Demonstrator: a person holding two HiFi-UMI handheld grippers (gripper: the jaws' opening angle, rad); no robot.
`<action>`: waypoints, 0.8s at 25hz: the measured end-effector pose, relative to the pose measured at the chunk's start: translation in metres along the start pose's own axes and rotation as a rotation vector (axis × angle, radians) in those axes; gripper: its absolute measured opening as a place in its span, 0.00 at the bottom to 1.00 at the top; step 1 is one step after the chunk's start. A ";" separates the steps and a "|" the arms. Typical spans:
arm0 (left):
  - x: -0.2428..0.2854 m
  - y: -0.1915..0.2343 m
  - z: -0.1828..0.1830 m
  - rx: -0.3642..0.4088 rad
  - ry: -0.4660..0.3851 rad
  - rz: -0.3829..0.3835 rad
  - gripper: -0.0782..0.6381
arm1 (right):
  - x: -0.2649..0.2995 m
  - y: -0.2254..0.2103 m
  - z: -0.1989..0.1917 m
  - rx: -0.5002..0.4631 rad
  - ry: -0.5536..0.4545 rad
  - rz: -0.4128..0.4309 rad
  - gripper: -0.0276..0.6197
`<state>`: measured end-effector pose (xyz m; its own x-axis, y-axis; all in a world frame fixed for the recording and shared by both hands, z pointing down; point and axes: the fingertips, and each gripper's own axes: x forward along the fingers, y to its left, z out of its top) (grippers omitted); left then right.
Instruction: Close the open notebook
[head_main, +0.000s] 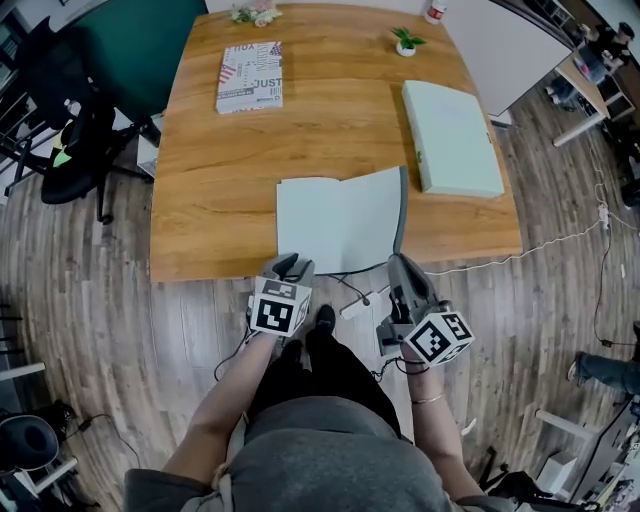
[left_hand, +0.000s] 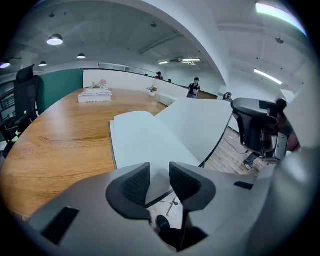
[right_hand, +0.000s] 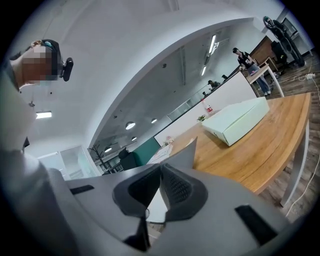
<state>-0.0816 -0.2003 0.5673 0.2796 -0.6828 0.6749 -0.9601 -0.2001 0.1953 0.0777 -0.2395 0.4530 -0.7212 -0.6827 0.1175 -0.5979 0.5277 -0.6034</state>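
Wood everywhere as we look down: the table (head_main: 230, 200) fills the upper head view, its far edge cut off by the top of the frame. To its left sits a black office chair (head_main: 60, 110), partly out of shot.

On to the notebook (head_main: 335, 220) (left_hand: 145, 142), and it's lying open right at the table's near edge, in front of us. The left page is flat and blank. The right-hand cover (head_main: 403, 205) (right_hand: 187, 152) is up off the wood, so steep that from above we see it only as a thin dark line. Whatever is under it is hidden from us.

Beyond it, to the right and well apart, lies a pale green box (head_main: 450, 135) (right_hand: 240, 120), closed. Far left of the table there's a printed book (head_main: 250, 77); we can read "JUST" and little more.

Now the grippers. The right gripper (head_main: 398, 262) (right_hand: 161, 172) has its jaws pinched together on the lower edge of that raised cover, the grey sheet rising from between the pads. From above its own body hides the pinch. The left gripper (head_main: 288, 265) (left_hand: 159, 172) hangs at the notebook's near edge with jaws apart, nothing pressed between them; the page corner shows through the gap.

Small stuff at the far end: a potted plant (head_main: 406, 42), some flowers (head_main: 255, 14) clipped by the frame, and a bottle (head_main: 435, 10) of which we get only the bottom.
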 end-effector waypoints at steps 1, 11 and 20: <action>0.000 0.000 0.000 0.000 0.000 -0.002 0.29 | 0.001 0.003 -0.001 -0.009 0.004 0.008 0.09; 0.000 0.000 0.000 -0.033 -0.006 -0.020 0.29 | 0.013 0.034 -0.007 -0.102 0.049 0.114 0.08; -0.005 0.004 -0.002 -0.067 -0.008 -0.006 0.29 | 0.022 0.054 -0.018 -0.153 0.098 0.186 0.08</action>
<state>-0.0867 -0.1959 0.5660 0.2855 -0.6873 0.6679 -0.9562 -0.1570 0.2471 0.0234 -0.2166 0.4372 -0.8496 -0.5186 0.0961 -0.4926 0.7151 -0.4960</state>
